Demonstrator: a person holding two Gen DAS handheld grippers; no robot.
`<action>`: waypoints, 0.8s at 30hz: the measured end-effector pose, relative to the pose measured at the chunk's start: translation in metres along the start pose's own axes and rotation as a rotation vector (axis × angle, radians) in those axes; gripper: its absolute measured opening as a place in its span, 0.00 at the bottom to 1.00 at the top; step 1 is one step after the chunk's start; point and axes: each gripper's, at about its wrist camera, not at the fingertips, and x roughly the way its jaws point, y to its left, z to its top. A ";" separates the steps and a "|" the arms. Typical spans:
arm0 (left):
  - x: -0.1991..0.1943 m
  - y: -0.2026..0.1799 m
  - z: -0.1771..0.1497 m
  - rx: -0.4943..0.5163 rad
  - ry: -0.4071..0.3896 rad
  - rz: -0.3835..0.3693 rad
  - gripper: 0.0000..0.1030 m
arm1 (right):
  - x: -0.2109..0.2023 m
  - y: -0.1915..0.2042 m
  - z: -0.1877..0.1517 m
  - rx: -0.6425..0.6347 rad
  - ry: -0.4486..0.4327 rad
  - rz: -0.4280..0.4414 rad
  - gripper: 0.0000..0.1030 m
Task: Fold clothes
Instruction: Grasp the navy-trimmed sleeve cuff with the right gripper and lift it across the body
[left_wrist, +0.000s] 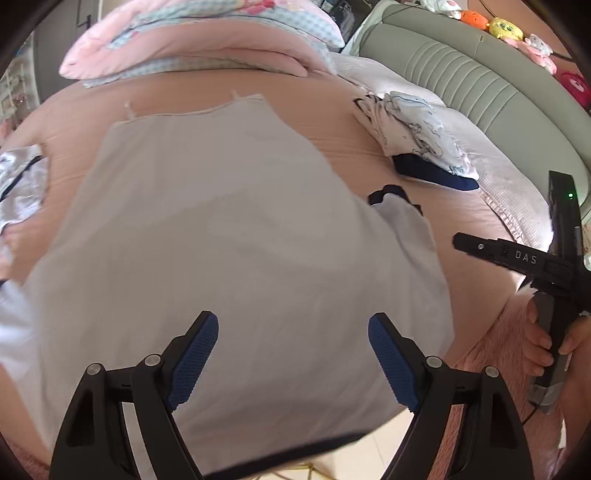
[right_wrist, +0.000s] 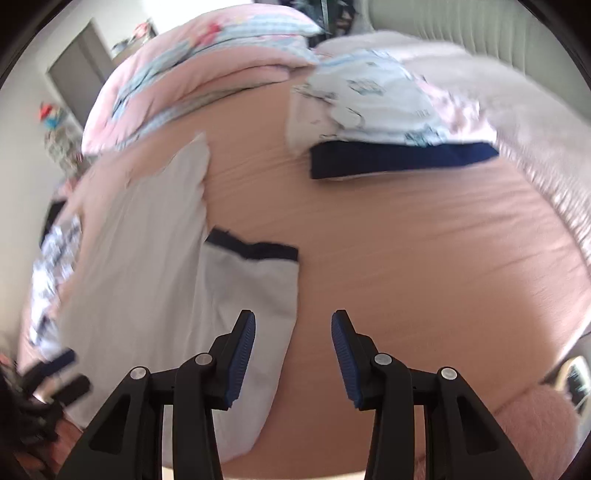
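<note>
The only text that can be read is "DAS", in pale capital letters on the black body of the right gripper (left_wrist: 524, 258), which shows at about 3 o'clock in the left wrist view. The printed marks on the folded garment (left_wrist: 417, 133) at about 1 o'clock there are line drawings too small to read as words. In the right wrist view the blur leaves no print on that garment (right_wrist: 388, 103), at about 12 o'clock, legible.
</note>
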 end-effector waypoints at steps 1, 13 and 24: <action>0.004 -0.009 0.003 0.006 0.008 -0.003 0.81 | 0.009 -0.005 0.005 0.019 0.024 0.036 0.41; 0.040 -0.021 0.008 -0.001 0.118 -0.035 0.81 | 0.060 0.000 0.029 -0.065 -0.016 -0.084 0.13; 0.066 -0.067 0.094 0.225 -0.069 0.017 0.81 | 0.018 -0.049 0.028 0.114 -0.094 -0.074 0.30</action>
